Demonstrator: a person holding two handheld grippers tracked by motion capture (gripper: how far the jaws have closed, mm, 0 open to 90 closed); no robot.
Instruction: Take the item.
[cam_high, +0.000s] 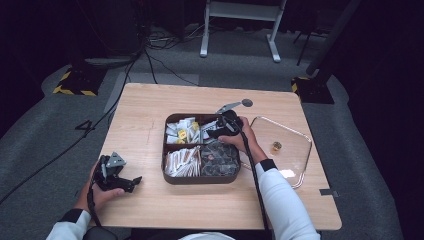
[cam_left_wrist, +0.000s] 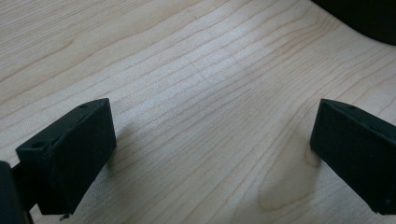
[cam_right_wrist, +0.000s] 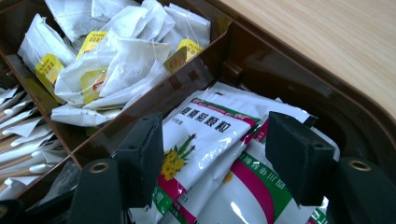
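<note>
Right gripper (cam_right_wrist: 212, 158) jaws apart, straddling the top sachet (cam_right_wrist: 205, 135) in the box's (cam_high: 172, 177) far-right compartment, not pinching yet — sink lower, close on that one sachet only, lift straight; left gripper (cam_left_wrist: 210, 154) open, idle on the table (cam_left_wrist: 196, 60).

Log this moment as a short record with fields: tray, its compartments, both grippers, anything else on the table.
tray: brown four-compartment box at mid-table
far-left compartment: tea bags with yellow tags
far-right compartment: white sachets with green and pink print
near-left compartment: paper-wrapped sticks
near-right compartment: dark packets
right gripper: open, jaws either side of the sachets, not pressing
left gripper: open, over bare table
beside tray: clear lid with small gold knob
</note>
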